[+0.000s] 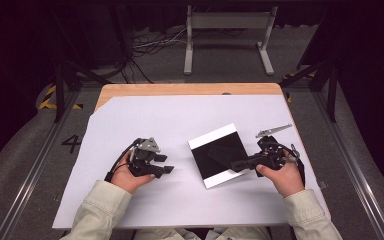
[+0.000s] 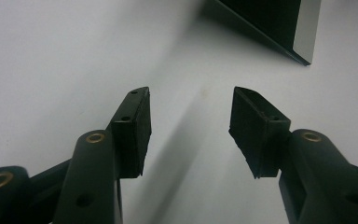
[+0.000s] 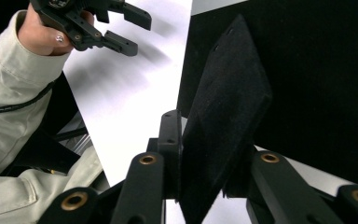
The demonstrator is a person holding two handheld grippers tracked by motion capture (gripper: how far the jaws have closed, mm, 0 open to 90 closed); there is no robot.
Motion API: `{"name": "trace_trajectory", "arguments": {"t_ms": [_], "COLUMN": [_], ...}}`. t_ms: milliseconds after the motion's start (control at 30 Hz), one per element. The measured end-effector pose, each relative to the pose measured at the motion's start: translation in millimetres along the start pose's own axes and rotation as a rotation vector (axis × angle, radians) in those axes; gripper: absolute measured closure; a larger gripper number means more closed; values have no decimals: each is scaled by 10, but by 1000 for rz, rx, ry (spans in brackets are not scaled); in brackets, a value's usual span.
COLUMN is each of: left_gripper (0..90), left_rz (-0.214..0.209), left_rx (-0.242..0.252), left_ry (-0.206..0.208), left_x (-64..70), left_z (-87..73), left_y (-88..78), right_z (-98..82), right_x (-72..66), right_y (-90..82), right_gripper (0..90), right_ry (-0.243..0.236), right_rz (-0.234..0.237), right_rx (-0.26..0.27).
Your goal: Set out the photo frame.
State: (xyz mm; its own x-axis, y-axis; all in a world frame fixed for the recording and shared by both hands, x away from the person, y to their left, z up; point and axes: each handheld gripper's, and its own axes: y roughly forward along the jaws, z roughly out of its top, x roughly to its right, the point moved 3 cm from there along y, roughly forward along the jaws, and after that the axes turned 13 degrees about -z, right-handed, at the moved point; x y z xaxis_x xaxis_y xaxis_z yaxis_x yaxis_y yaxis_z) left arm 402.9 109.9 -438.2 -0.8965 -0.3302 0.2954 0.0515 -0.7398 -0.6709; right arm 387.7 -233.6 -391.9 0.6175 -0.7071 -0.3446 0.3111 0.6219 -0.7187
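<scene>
A flat black panel with white strips on two edges [image 1: 212,136] lies on the white sheet right of centre. My right gripper [image 1: 237,164] reaches in from the panel's right side and is shut on a thin, stiff black square piece [image 3: 226,116], holding it tilted on edge over the panel [image 3: 317,70]. In the right gripper view the jaws [image 3: 205,154] press both faces of the piece near its lower corner. My left gripper [image 1: 169,164] rests on the sheet to the panel's left, open, with bare white sheet between its pads [image 2: 191,116]. One corner of the panel [image 2: 303,32] lies beyond them.
The white sheet [image 1: 145,120] covers most of the wooden table [image 1: 180,89]. Beyond the far edge are floor cables [image 1: 150,45] and a white stand [image 1: 227,35]. Metal rails run along both sides of the table.
</scene>
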Motion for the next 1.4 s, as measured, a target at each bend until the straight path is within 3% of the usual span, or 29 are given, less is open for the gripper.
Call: {"name": "trace_trajectory", "arguments": {"t_ms": [333,567,933,1233,1400], "left_gripper": [492,492,492,492,493], "left_rz": [0,1,5,4,7], "left_rx": [1,0,6,9,8], "left_ry": [0,2,3,-2,1], "left_x": [0,-1,-3,-1,1], "left_z": [0,1,2,1,3], "left_y": [-1,-1,-12,-16,-19], "right_z": [2,2,14,32,46], "right_x": [-44,-86,-163,-214,-239], "right_y": [-10,-15,-25,-48,-48], "right_gripper": [810,871,873,874,873], "right_ry": [15,30,16,7,-11], "right_rz": [35,93,86,119,87], "right_rx": [8,15,31,93,154]}}
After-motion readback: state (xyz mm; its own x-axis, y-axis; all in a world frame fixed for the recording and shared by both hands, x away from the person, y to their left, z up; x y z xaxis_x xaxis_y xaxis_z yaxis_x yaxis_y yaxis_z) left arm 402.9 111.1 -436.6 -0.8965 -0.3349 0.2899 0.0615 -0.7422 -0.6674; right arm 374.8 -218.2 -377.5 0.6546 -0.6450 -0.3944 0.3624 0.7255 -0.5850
